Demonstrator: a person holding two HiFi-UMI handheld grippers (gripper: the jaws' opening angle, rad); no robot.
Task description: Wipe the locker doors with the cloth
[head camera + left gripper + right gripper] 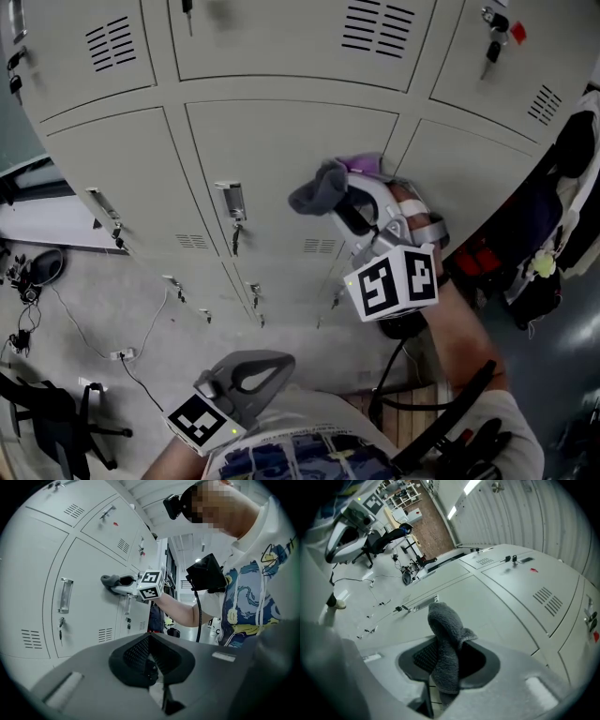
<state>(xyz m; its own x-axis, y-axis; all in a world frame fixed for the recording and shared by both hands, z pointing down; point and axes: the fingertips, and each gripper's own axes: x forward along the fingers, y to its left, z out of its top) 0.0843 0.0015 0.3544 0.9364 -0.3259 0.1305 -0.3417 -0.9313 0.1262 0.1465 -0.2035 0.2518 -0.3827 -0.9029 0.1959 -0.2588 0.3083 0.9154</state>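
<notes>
Bare door panel (291, 150) beside protruding handle (231, 200)

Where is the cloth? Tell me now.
Head view, centre: the cloth is clamped in the right gripper, at the middle locker door, right of its handle.

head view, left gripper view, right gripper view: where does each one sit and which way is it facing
Head view: on the person's head, looking steeply down the lockers; shows the right gripper clamping the cloth, the left gripper low, and a forearm.
Left gripper view: on the left gripper, facing across to the lockers; shows its own shut jaws and the person's torso.
Right gripper view: on the right gripper, facing a locker door; its jaws grip the cloth.
Shared: head and left gripper views both show the right gripper with the cloth.
</notes>
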